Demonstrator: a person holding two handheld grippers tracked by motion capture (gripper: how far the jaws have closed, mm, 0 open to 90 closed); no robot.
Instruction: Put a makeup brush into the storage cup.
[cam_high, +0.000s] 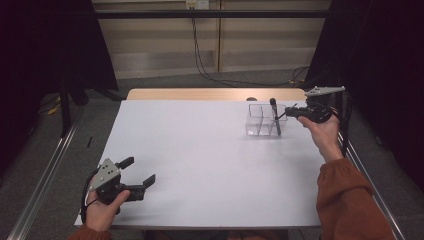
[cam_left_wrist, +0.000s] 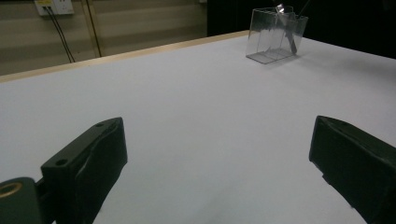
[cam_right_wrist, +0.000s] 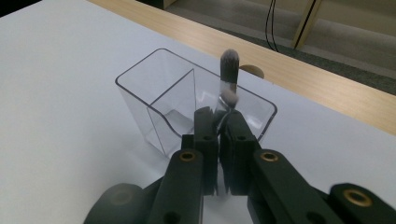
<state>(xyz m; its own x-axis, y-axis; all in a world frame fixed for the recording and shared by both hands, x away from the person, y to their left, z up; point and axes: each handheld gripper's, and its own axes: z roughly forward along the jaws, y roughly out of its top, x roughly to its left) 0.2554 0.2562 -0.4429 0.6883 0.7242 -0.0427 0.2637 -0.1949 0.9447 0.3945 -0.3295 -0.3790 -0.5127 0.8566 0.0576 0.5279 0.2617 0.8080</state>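
Observation:
A clear plastic organiser (cam_high: 260, 121) with a divider stands at the table's far right. A dark brush (cam_high: 274, 114) stands tilted in its right-hand compartment, bristle end up and lower end inside the box. My right gripper (cam_high: 287, 113) is shut on the brush handle just above the box rim. In the right gripper view the jaws (cam_right_wrist: 219, 117) pinch the handle, with the blurred grey brush head (cam_right_wrist: 229, 62) above the organiser (cam_right_wrist: 154, 95). My left gripper (cam_high: 139, 170) rests open near the front left corner, nothing between its fingers (cam_left_wrist: 93, 158).
The white table top (cam_high: 210, 160) has a wooden strip (cam_high: 200, 94) along its far edge. From the left gripper view the organiser (cam_left_wrist: 268, 37) is far off at the upper right. Black cables (cam_high: 200, 60) hang on the wall behind the table.

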